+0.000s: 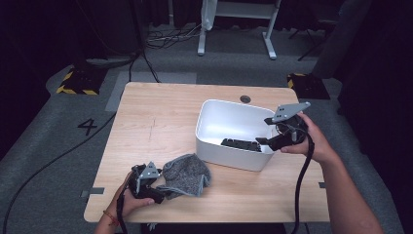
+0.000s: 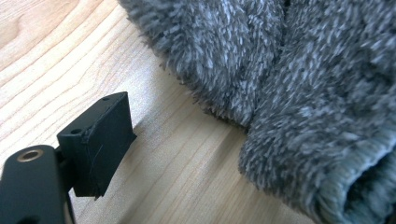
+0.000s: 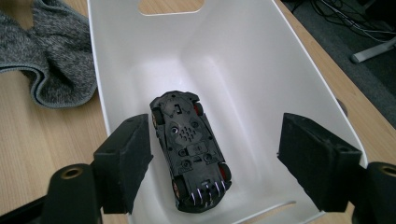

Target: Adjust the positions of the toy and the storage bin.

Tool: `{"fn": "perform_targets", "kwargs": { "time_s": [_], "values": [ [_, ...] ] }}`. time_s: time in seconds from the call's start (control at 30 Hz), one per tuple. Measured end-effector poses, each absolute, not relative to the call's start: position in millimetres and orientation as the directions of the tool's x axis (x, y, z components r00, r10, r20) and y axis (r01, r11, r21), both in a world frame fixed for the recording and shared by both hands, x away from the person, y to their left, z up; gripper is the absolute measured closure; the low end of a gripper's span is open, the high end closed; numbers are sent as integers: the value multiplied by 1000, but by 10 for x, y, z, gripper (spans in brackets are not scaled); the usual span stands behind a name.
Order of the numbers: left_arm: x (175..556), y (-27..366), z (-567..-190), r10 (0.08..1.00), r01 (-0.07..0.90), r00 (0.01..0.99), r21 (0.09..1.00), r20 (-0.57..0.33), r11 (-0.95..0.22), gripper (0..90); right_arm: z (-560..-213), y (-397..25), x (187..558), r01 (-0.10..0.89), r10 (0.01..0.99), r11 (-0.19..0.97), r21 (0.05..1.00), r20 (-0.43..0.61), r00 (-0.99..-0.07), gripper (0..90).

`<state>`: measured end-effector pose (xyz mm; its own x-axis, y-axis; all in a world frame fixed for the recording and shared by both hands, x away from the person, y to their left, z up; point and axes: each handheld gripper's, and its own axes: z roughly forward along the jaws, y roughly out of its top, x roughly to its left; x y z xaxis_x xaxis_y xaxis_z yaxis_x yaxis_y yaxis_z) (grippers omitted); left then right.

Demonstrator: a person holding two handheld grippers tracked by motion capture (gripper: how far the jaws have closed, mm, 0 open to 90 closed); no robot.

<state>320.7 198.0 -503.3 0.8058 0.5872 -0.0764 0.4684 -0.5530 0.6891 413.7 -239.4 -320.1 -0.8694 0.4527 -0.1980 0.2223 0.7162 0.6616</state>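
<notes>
The right gripper point(image 3: 215, 154) hangs over the near right end of the white bin point(image 1: 214, 141), its jaws spread wide and empty. Below them a black toy car point(image 3: 190, 150) lies upside down on the bin floor, chassis up. Near the table's front edge, the left gripper point(image 1: 163, 193) sits at the grey fleece cloth point(image 1: 187, 174); one jaw stands clear beside the pile, the other is hidden, so whether it grips cannot be told. If the car is to come out, the right jaws should probably descend squarely astride its flanks, clear of the bin wall, and close midway along the body so it does not tip.
</notes>
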Motion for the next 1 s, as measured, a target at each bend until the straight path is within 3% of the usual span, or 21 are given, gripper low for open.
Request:
{"fn": "perform_targets", "kwargs": {
  "time_s": [1.0],
  "values": [
    [3205,1978,-5033,587,467,806,689,-74,-554,151,-3485,-3055,3653,258,563,643,721,-217,-797,219]
  ]
}}
